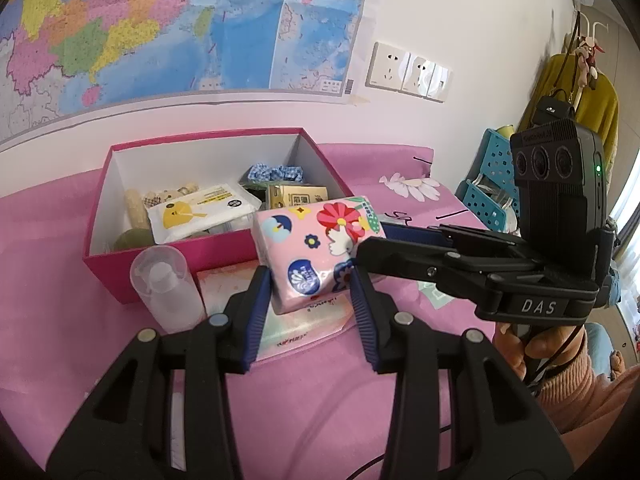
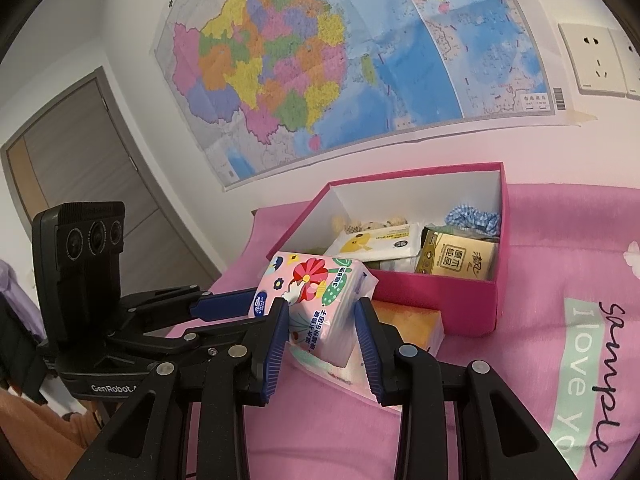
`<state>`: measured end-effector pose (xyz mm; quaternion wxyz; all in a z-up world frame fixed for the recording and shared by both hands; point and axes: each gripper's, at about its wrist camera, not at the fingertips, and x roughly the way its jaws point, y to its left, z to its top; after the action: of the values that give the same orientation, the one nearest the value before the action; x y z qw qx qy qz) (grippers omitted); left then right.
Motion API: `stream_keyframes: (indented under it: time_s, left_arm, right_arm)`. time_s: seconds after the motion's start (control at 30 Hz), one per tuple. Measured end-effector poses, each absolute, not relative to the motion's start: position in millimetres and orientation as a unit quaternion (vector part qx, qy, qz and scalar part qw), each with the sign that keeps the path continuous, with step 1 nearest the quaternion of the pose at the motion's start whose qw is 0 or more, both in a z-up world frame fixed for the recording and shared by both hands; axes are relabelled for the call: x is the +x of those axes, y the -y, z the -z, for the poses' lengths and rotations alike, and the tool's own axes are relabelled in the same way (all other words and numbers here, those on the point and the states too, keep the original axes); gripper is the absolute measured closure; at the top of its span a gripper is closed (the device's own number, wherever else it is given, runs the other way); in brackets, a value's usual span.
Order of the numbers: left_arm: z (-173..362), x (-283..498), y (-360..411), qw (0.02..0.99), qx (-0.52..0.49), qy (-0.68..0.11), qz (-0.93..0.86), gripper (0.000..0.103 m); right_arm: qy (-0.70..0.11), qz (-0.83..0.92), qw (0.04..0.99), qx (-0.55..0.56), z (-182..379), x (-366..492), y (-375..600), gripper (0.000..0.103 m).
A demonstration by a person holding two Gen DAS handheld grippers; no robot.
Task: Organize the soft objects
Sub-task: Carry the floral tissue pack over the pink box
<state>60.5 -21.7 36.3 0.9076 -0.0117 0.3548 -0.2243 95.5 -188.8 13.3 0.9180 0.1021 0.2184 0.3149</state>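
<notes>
Tissue pack (image 1: 318, 250), tilted above a flat packet just short of the pink box (image 1: 176, 258), sits between both half-open grippers, left gripper (image 1: 310, 312) and right gripper (image 2: 322, 338) each pinching it; box lies straight ahead.

There was one pink box (image 1: 176, 258), one flowery tissue pack (image 1: 316, 248), one flat pack (image 1: 296, 328) under it, one clear bottle (image 1: 166, 288), two grippers (image 1: 310, 312) (image 2: 322, 340), one map (image 2: 320, 60).
</notes>
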Motion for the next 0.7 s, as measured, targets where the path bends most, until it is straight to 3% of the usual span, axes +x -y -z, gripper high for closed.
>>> stream_keyframes:
  time_s: [0.7]
  left_arm:
    - [-42.7, 78.4, 19.9, 0.911, -0.013, -0.347, 0.222, 0.06]
  right_arm:
    - [-0.213, -0.314, 0.92, 0.103, -23.9, 108.4, 190.5, 0.067]
